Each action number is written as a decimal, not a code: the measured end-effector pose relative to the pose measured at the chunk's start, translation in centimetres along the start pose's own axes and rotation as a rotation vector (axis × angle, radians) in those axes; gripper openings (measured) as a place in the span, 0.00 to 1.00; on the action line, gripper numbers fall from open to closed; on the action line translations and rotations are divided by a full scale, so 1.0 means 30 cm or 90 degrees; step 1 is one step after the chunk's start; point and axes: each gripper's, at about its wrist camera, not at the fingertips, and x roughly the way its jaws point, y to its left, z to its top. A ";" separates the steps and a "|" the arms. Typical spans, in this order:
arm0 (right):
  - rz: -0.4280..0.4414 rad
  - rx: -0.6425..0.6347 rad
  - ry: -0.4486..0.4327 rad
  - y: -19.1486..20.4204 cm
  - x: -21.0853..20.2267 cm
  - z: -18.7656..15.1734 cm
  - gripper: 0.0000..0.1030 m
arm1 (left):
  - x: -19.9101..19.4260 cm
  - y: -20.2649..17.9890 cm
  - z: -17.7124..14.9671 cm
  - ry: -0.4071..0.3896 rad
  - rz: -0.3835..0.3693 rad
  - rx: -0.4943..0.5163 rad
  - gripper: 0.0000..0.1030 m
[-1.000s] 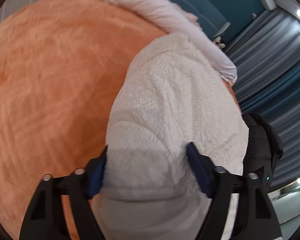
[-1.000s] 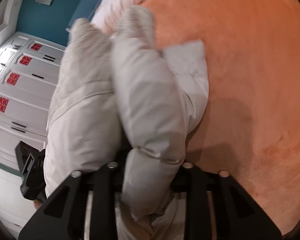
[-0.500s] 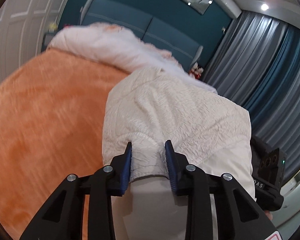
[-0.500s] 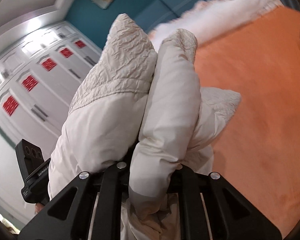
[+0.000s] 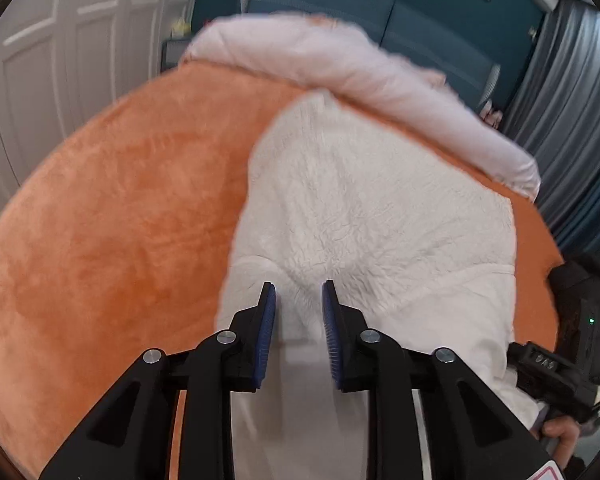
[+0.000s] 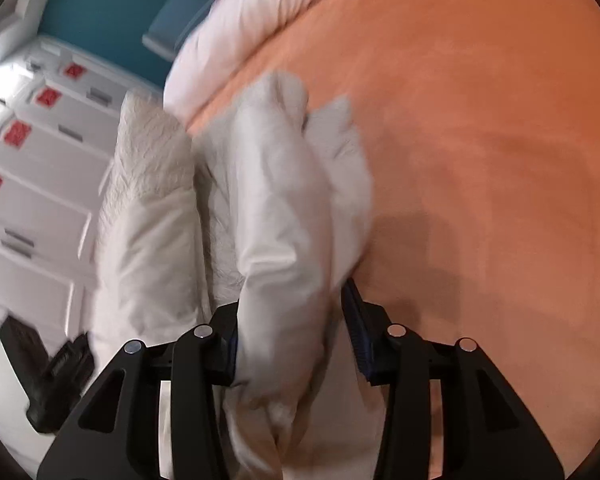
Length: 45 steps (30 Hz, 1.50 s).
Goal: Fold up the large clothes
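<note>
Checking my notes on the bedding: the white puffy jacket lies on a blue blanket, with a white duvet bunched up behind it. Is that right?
Not quite. The blanket under the jacket is orange, not blue; the left wrist view shows it. The white duvet is bunched up behind it.

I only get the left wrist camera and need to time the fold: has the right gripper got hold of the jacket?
Observer: A thick, smooth fold of the jacket sits between the jaws of the right gripper. They have just been opening, and one pad looks clear of the cloth.
Operator: What lies beyond that fold?
Observer: Bare orange blanket, with the fold's shadow on it.
Operator: Anything close on its other side?
Observer: A second, textured lobe of the jacket stands beside it, in front of white cabinets with red labels.
</note>
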 end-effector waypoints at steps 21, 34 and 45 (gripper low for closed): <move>-0.223 -0.286 0.021 0.412 0.205 0.087 0.13 | -0.011 -0.221 -0.140 0.009 0.019 0.070 0.48; -0.175 -0.286 0.015 0.453 0.000 -0.150 0.12 | -0.060 -0.181 -0.228 0.030 0.085 0.067 0.63; -0.245 -0.335 0.039 0.389 -0.099 -0.415 0.22 | -0.140 -0.220 -0.372 0.056 0.123 0.069 0.72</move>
